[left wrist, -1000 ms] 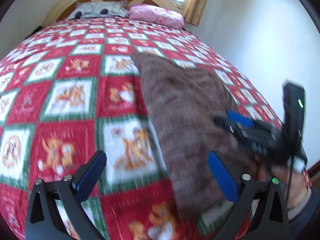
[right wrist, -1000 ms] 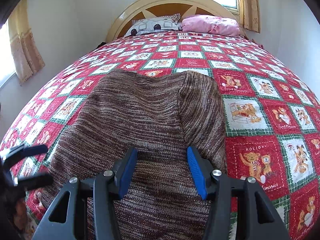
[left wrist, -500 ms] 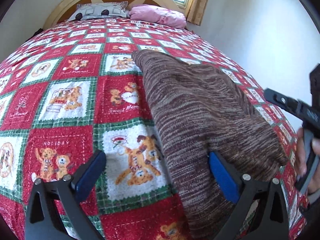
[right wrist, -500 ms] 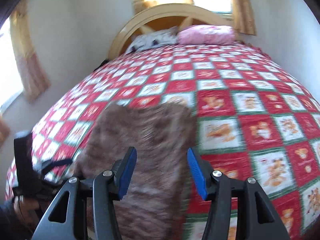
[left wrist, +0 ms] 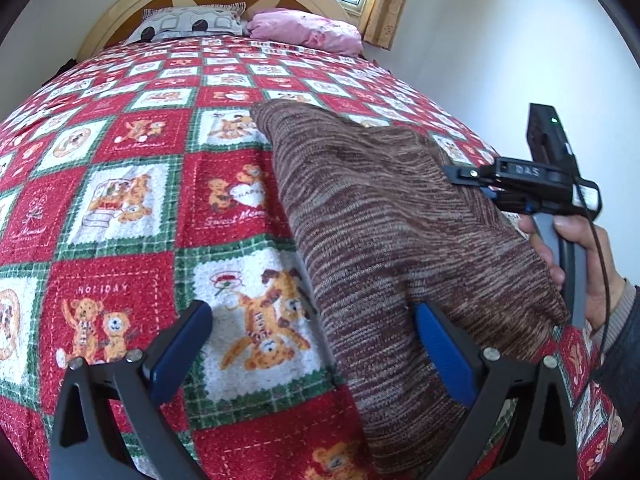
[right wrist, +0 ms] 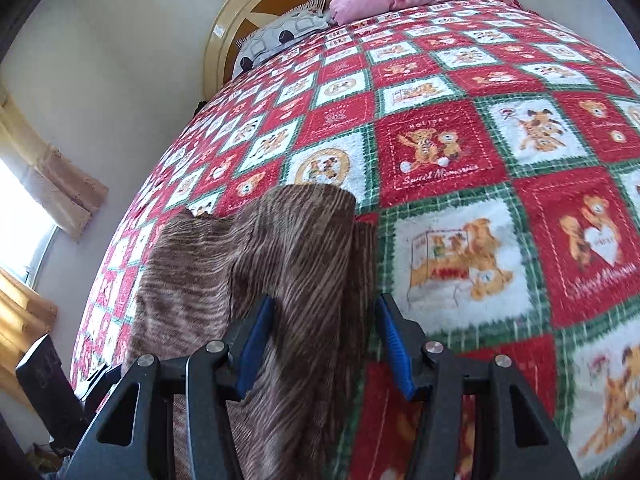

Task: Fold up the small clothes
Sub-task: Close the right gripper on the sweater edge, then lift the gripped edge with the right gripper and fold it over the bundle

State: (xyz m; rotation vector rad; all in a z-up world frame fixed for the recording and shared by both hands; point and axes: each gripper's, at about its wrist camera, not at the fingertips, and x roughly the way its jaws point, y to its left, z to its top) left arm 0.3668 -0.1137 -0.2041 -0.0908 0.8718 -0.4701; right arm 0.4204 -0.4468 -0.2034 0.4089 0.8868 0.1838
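The quilt reads "HOLIDAY" and "Sweet Memories"; the right gripper body shows "DAS". The brown knit sweater lies folded near the bed's right edge, with open quilt to its left. Both the left gripper and the right are spread, pinching nothing.

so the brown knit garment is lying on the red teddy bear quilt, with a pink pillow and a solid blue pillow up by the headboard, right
Not quite. The second pillow is grey and white with black spots, not solid blue, as the left wrist view shows. The rest holds: the brown knit garment lies on the red teddy bear quilt, and the pink pillow sits by the headboard.
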